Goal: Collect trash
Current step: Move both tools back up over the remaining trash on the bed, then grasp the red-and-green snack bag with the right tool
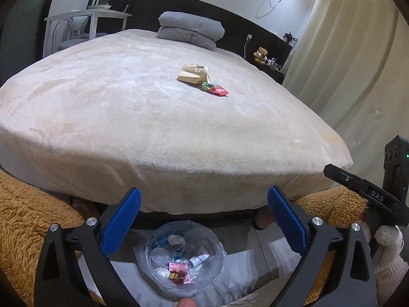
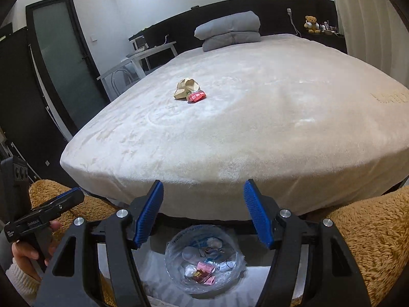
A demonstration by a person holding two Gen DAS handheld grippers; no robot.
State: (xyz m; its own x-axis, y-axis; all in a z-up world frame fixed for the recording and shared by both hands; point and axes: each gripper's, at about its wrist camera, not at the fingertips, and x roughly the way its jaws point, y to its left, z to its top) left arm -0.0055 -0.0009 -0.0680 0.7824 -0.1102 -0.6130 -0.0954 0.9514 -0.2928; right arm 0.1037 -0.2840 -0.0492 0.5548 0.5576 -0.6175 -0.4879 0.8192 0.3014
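A crumpled brown paper bag (image 1: pixel 193 73) lies mid-bed on the cream blanket, with a red and green snack wrapper (image 1: pixel 215 89) touching its near side. Both show in the right wrist view too, the bag (image 2: pixel 184 88) and the wrapper (image 2: pixel 196 96). A bin lined with clear plastic (image 1: pixel 184 255) stands on the floor at the foot of the bed and holds several wrappers; it also shows in the right wrist view (image 2: pixel 203 259). My left gripper (image 1: pixel 203 226) is open and empty above the bin. My right gripper (image 2: pixel 203 215) is open and empty above it too.
The bed (image 1: pixel 153 133) fills the middle. Folded grey bedding (image 1: pixel 190 29) sits at its head. A white side table (image 1: pixel 88 20) stands at left, curtains (image 1: pixel 345 58) at right. Orange fleece-clad legs (image 2: pixel 370 235) flank the bin.
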